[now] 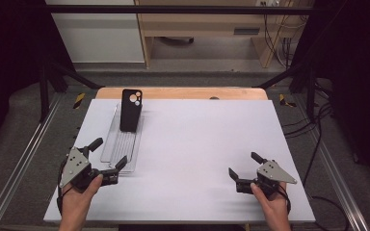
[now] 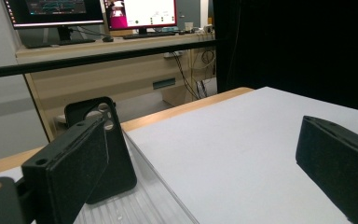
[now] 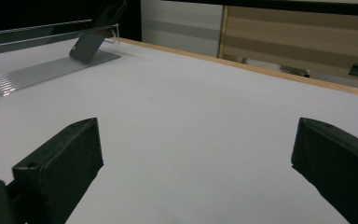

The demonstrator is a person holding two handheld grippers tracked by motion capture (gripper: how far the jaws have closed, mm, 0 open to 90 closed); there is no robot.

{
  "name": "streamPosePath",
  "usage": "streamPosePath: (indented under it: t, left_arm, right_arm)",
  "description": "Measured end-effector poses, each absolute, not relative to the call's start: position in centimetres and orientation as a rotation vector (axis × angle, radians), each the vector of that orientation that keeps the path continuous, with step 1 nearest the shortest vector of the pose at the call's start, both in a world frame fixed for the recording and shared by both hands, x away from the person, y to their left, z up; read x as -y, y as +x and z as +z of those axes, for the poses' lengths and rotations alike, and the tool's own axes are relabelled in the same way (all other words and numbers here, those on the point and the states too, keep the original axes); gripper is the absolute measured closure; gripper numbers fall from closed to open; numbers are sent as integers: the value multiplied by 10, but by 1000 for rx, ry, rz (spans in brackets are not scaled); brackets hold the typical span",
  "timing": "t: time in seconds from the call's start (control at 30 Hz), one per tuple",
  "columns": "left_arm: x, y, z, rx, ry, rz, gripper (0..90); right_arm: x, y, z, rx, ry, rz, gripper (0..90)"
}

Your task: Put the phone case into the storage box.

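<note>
A black phone case leans upright in a clear ribbed plastic rack at the left of the white table. My left gripper is open at the rack's near end, empty; in the left gripper view the phone case stands just beyond its left jaw, on the rack. My right gripper is open and empty near the front right of the table, pointing left. In the right gripper view the phone case and rack lie far off at upper left.
A white mat covers the table, with a wooden edge at the back. Metal rails run along both sides. Monitors and a wooden desk stand beyond the table.
</note>
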State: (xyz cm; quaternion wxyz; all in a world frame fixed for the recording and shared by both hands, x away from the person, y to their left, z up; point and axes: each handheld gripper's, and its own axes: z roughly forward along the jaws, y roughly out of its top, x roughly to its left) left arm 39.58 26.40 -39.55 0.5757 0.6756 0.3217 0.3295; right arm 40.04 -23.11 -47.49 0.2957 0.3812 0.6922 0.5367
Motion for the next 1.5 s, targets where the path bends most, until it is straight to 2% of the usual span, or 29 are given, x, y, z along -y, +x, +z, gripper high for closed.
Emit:
streamPosePath:
  t: [0.63,1.5]
  left_arm:
    - [-278,394,-426,-786,1580,749,18]
    - [-289,399,-445,-823,1583,786,18]
  right_arm:
    - [231,400,-475,-1846,1012,1427,23]
    - [230,400,-476,-1854,999,1411,23]
